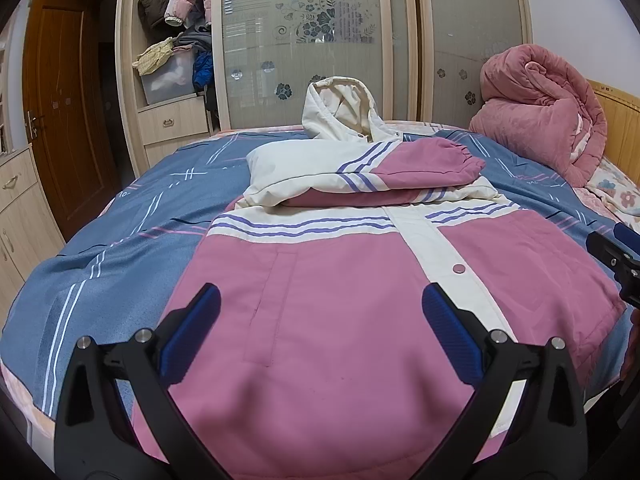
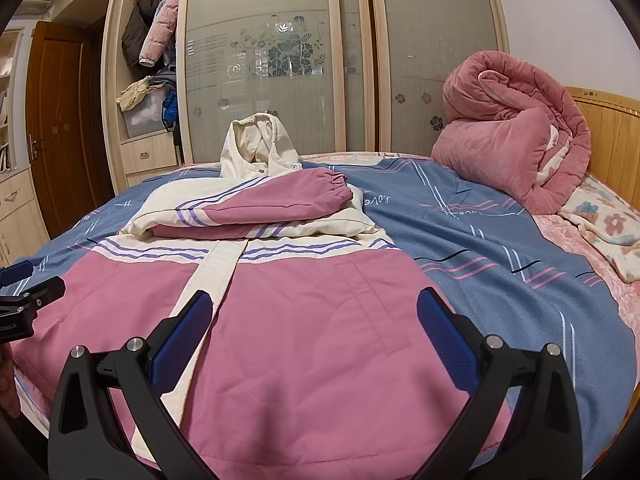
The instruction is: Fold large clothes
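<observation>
I have both grippers out over the near edge of the bed, and each camera looks forward along its own fingers. The left gripper (image 1: 320, 308) has its two blue-padded fingers (image 1: 196, 332) spread wide apart with nothing between them but the cloth below — the pink and cream padded hooded jacket (image 1: 320, 280) lies flat, front up, on the blue patterned bedsheet (image 1: 100, 264), its hem nearest me and its cream hood (image 1: 340, 108) at the far end, propped up. Ahead of the fingers, both sleeves are folded across the chest, the upper pink sleeve with elastic cuff (image 1: 432, 164) lying over the other. The cream snap placket (image 1: 440, 256) runs from just beyond my left gripper's right-hand finger up toward the collar. The right gripper (image 2: 316, 312) is likewise wide apart and holds nothing; its left-hand finger hangs over the placket, and its right-hand finger over the jacket's side edge where it meets the sheet. In the left view the right gripper shows at the right margin, apart from the jacket's side. Far beyond the fingers to the right sits a rolled pink quilt (image 2: 516, 136) against the wooden headboard (image 2: 612, 136), and a wardrobe with frosted floral sliding doors (image 2: 272, 60) stands behind the bed.
</observation>
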Motion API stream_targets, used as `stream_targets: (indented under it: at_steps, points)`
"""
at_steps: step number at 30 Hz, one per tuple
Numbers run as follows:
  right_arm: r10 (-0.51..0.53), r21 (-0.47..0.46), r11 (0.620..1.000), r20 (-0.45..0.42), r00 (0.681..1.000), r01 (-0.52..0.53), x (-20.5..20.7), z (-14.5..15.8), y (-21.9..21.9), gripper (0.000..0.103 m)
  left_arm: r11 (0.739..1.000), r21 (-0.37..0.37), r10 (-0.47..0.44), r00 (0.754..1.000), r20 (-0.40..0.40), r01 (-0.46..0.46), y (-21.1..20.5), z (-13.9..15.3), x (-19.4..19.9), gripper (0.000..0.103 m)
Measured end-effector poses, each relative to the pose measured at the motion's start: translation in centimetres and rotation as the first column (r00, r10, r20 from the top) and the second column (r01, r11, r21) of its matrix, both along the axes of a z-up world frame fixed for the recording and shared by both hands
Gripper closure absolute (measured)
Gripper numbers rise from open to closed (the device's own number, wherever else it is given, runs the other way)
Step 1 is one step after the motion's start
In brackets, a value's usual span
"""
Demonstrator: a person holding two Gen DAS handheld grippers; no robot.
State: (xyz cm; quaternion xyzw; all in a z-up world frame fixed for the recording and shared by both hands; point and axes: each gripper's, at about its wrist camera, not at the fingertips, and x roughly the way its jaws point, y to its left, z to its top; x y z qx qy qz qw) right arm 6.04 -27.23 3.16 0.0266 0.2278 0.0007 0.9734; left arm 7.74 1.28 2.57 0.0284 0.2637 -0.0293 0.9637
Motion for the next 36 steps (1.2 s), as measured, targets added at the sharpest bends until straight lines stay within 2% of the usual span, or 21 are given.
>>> stream_targets:
  at_steps: [9,13,17,22,26,29,30,31,32,34,36]
  points:
    - [-0.001,0.002,1.0,-0.004,1.0,0.001,0.1,0.0,0.0,0.001,1.0,0.001,0.003,1.0,-0.004,-0.003,0.0,-0.1,0.1,0.002]
    - [-0.011,0.013,1.0,-0.005,1.0,0.012,0.4,-0.2,0.0,0.001,1.0,-0.021,0.022,1.0,0.0,-0.022,0.4,0.3,0.9,0.002]
    - [-0.024,0.031,0.999,-0.032,0.999,0.025,1.6,-0.5,0.2,0.001,0.994,-0.107,0.014,1.0,0.022,-0.012,0.4,3.4,3.5,0.002]
    - [0.009,0.063,0.998,-0.08,0.997,-0.004,5.2,1.4,1.2,0.001,0.995,-0.096,-0.012,0.996,0.089,0.02,-0.4,6.9,8.2,0.002]
    - [0.07,-0.015,0.997,-0.125,0.99,-0.072,11.8,4.7,3.9,0.001,0.993,-0.115,0.04,0.994,0.103,-0.028,1.1,5.3,9.9,0.002]
    - [0.108,-0.038,0.993,-0.166,0.98,-0.116,19.5,7.3,6.3,0.001,0.987,-0.144,0.079,0.997,0.01,-0.076,2.4,2.7,11.1,0.002]
    - [0.114,-0.039,0.992,-0.183,0.977,-0.123,23.2,8.2,7.5,0.001,0.98,-0.185,0.069,0.997,-0.02,-0.072,2.7,2.4,11.7,0.002]
    - [0.117,-0.039,0.991,-0.195,0.974,-0.126,26.2,8.7,8.4,0.001,0.976,-0.21,0.049,0.999,-0.018,-0.052,2.8,2.5,12.3,0.002]
    - [0.115,-0.049,0.991,-0.205,0.972,-0.128,29.0,9.0,9.2,0.001,0.978,-0.203,0.05,0.999,-0.009,-0.05,2.8,2.5,12.5,0.002]
    - [0.089,-0.097,0.989,-0.228,0.97,-0.113,34.8,9.2,10.9,0.001,0.985,-0.152,0.08,0.997,0.008,-0.078,2.8,2.5,12.9,0.002]
    - [0.061,-0.129,0.987,-0.246,0.967,-0.095,39.9,8.9,12.1,0.001,0.981,-0.18,0.077,0.997,-0.009,-0.078,3.7,2.4,13.2,0.002]
